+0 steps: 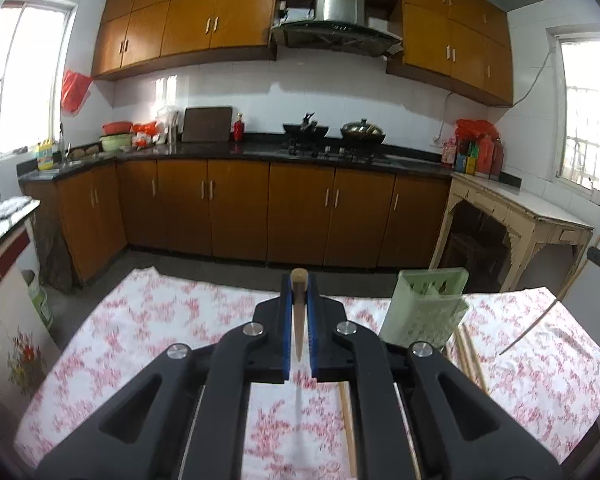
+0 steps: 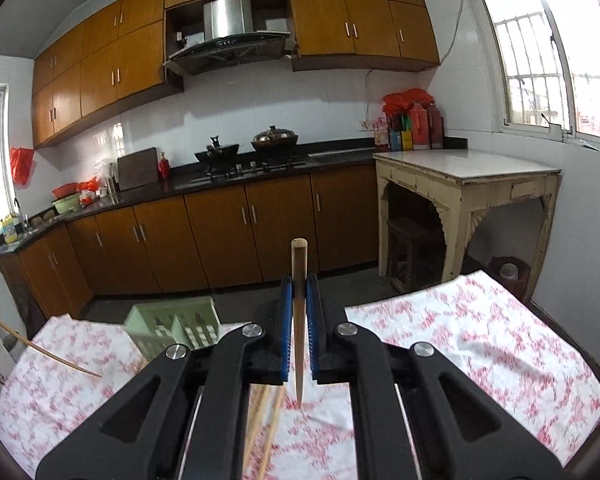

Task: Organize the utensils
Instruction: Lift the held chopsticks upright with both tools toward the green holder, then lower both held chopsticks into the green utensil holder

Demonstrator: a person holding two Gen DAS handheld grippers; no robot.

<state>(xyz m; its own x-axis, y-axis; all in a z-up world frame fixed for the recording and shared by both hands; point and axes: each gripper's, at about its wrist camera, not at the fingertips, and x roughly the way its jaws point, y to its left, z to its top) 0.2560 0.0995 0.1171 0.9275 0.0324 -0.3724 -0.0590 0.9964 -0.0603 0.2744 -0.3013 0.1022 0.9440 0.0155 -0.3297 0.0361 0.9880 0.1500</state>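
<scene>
Left hand-held gripper (image 1: 299,312) clamps one chopstick (image 1: 299,320) | right hand-held gripper (image 2: 299,320) clamps another chopstick (image 2: 299,320) | green utensil holder (image 1: 424,304) ahead-right of left | advice: keep tips down, lower slowly into a slot.

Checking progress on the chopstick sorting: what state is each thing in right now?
Left tongs: shut on one wooden chopstick.
Right tongs: shut on another wooden chopstick.
Pale green plastic utensil holder: upright on the floral tablecloth.
Loose wooden chopsticks: lying on the cloth beside the holder.
</scene>
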